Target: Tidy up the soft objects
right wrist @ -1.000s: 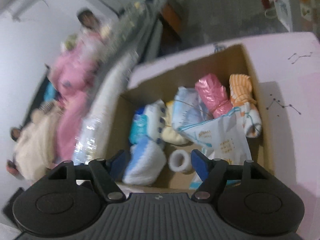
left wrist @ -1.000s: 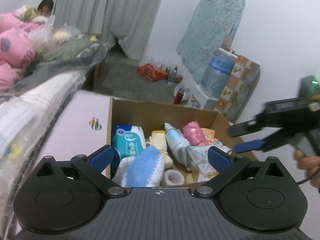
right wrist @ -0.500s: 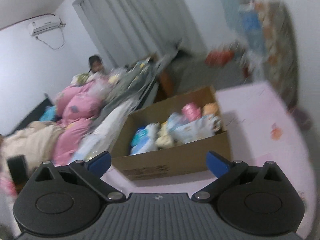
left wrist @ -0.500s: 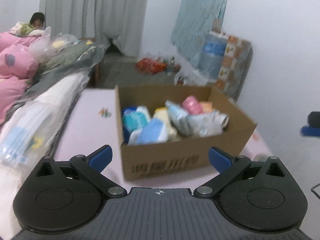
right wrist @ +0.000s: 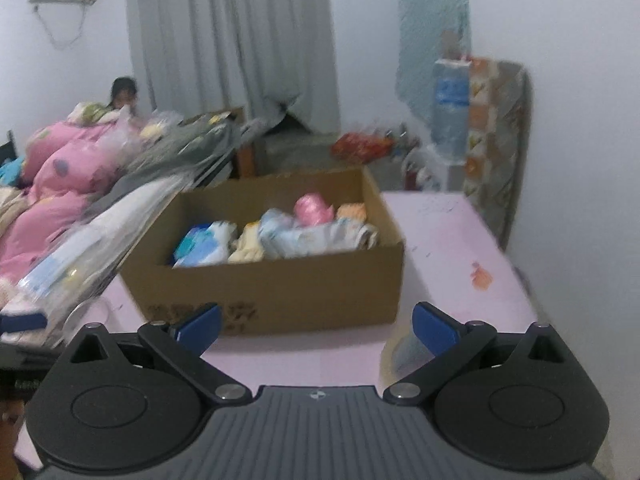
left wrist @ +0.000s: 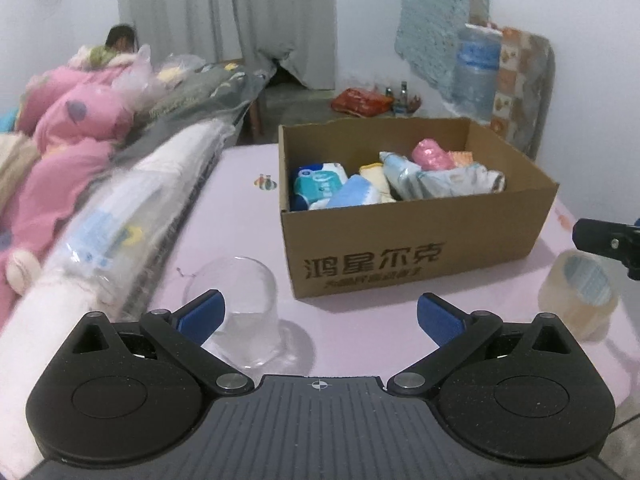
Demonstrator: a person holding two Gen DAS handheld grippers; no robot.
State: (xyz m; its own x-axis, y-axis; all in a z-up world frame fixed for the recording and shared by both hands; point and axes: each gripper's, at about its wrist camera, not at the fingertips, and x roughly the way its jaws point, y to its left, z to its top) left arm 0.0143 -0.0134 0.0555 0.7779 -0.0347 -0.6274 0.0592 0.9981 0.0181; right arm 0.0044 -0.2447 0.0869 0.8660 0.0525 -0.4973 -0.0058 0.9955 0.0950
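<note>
A brown cardboard box (left wrist: 420, 248) stands on the pink table (left wrist: 236, 216) and holds several soft things: a blue-white tissue pack (left wrist: 318, 180), a blue towel (left wrist: 354, 196), a pink roll (left wrist: 430, 155) and pale cloth bundles (left wrist: 452, 182). The box also shows in the right wrist view (right wrist: 280, 292). My left gripper (left wrist: 320, 316) is open and empty, low over the table in front of the box. My right gripper (right wrist: 316, 326) is open and empty, also in front of the box; part of it shows at the right edge of the left wrist view (left wrist: 608, 240).
A clear upturned plastic cup (left wrist: 236, 300) stands by my left fingertip. A roll of clear tape (left wrist: 580, 292) sits at the right. Bagged bedding (left wrist: 120, 224) lies along the table's left edge. A water jug (left wrist: 476, 68) stands behind.
Both grippers have pulled back and down from over the box to low in front of it. The cup and tape roll have come into view.
</note>
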